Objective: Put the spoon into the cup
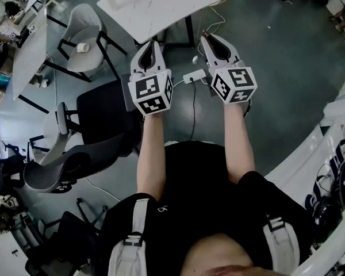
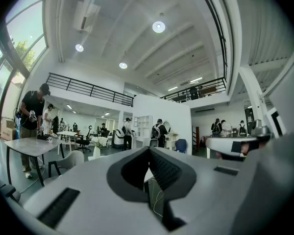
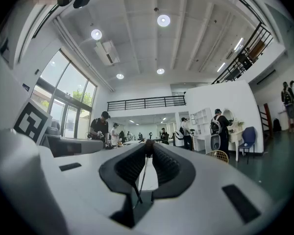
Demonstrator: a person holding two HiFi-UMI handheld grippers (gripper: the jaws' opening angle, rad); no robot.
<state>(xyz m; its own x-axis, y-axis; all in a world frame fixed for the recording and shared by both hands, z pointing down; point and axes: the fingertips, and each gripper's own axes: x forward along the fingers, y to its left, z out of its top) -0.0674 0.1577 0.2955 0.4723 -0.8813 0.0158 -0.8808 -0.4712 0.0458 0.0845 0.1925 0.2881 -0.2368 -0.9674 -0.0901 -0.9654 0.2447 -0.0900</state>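
Observation:
No spoon shows in any view. A small white cup-like thing sits on the seat of a grey chair at the upper left; I cannot tell whether it is the task's cup. Both grippers are held out level over the grey floor, side by side, just short of a white table. The left gripper has its tips together with nothing between them. The right gripper also has its tips touching; a thin dark line shows behind its jaws, and what it is I cannot make out.
A white power strip with a cable lies on the floor between the grippers. A black office chair stands at the left, a grey mesh chair nearer. A curved white counter runs along the right. Several people stand far off in the hall.

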